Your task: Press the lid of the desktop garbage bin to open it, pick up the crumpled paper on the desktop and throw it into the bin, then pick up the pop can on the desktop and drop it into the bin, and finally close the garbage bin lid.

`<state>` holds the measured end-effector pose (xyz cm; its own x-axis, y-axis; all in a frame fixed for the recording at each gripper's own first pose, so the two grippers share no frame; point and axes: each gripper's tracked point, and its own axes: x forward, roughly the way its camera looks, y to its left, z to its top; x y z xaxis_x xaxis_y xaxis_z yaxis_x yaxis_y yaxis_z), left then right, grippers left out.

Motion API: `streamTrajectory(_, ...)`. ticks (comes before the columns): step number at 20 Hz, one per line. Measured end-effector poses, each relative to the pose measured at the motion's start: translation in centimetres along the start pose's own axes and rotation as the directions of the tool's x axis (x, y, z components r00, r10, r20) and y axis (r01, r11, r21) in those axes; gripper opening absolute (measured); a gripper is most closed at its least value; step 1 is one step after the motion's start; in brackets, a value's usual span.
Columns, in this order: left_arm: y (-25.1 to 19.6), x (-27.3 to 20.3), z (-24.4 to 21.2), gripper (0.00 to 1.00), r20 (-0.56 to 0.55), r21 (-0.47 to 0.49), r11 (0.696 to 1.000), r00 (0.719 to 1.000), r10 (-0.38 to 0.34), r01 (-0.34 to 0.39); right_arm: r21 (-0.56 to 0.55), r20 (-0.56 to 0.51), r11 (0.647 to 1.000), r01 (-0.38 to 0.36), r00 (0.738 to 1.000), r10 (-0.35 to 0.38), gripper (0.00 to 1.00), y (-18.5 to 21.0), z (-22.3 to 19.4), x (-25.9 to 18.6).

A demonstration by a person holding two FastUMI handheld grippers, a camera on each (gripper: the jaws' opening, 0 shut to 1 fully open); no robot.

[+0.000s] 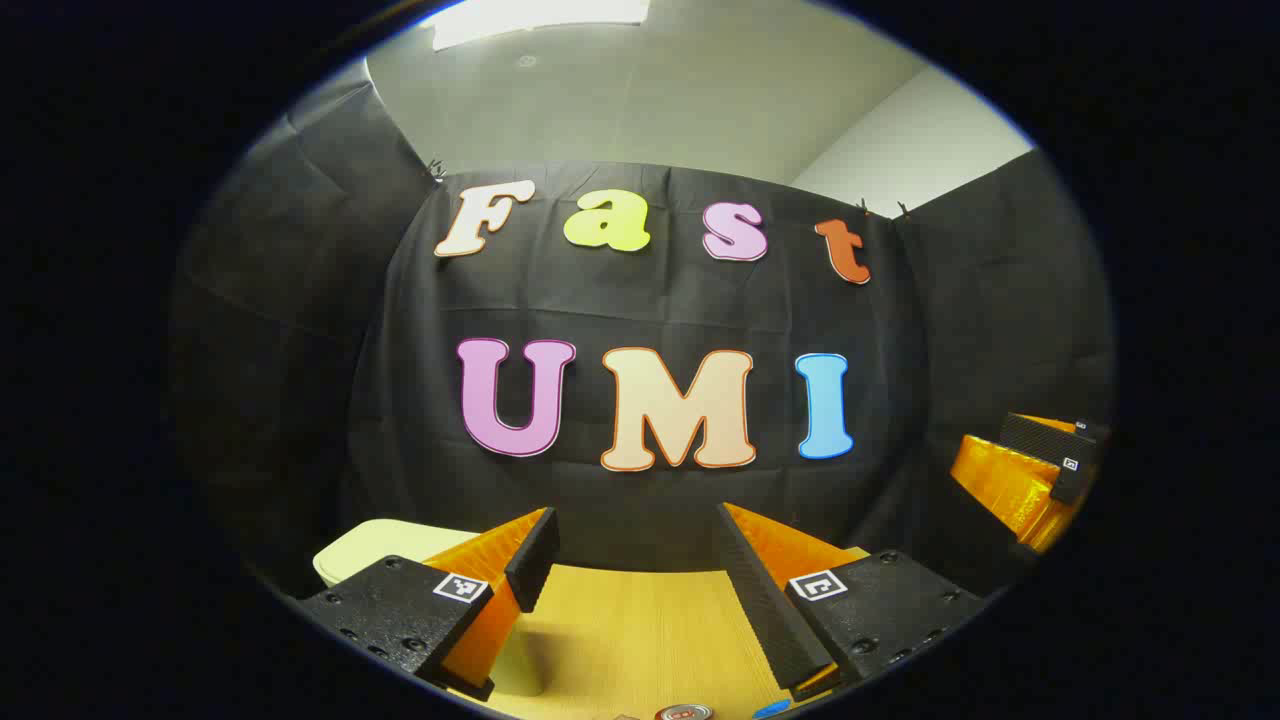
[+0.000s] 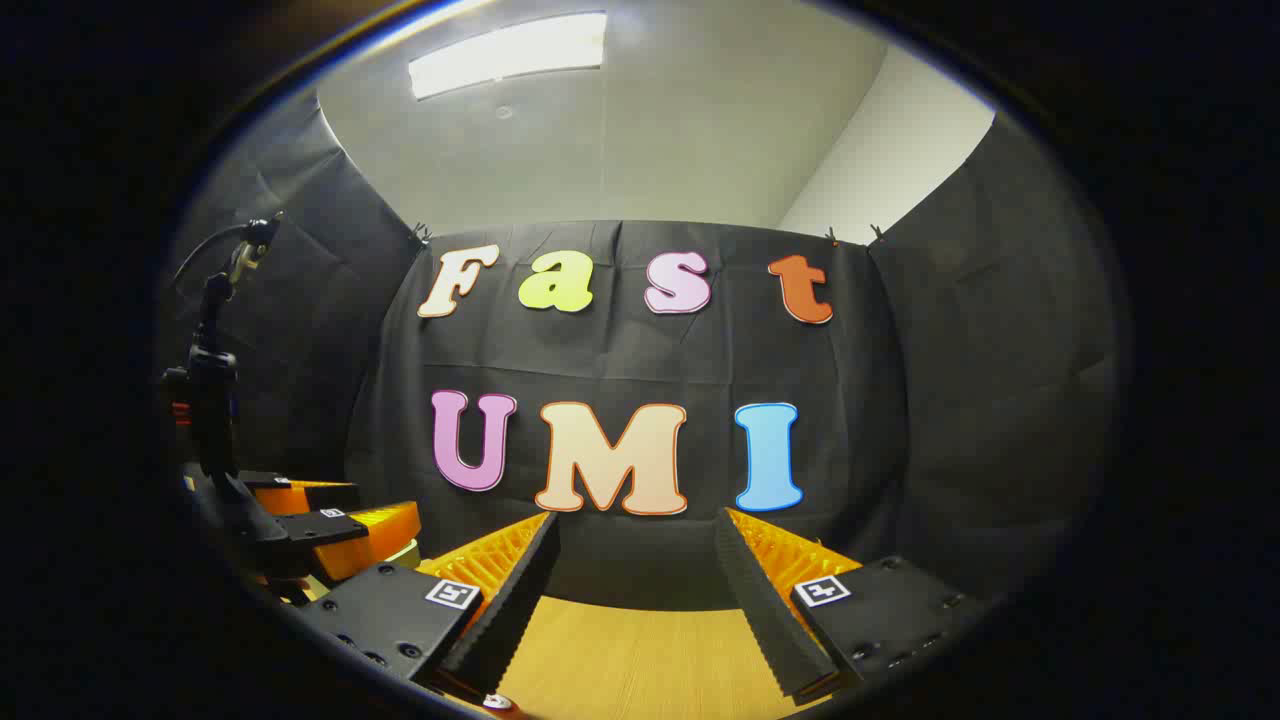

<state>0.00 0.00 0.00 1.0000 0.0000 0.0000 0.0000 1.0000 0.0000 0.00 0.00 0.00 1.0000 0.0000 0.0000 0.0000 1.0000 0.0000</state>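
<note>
In the left gripper view my left gripper stands open above the wooden desktop, with nothing between its fingers. Behind its left finger sits the pale cream garbage bin, lid down. The top of the pop can peeks in at the bottom edge, below the gripper. The right gripper hangs at the far right. In the right gripper view my right gripper is open and holds nothing over the desktop. The left gripper is at the left, and a red can rim shows at the bottom edge.
A small blue object lies beside the can at the bottom edge. The black cloth wall closes off the back of the desk. A black mast with a cable rises above the left gripper.
</note>
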Motion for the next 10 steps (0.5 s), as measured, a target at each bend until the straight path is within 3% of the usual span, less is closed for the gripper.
streamTrajectory(10,-0.3,-0.2,-0.7,0.93,-0.013,0.026,0.999,1.000,0.028,-0.028,0.008,-0.023,0.999,-0.035,0.999,0.035,1.00,0.5,-2.1,0.6)
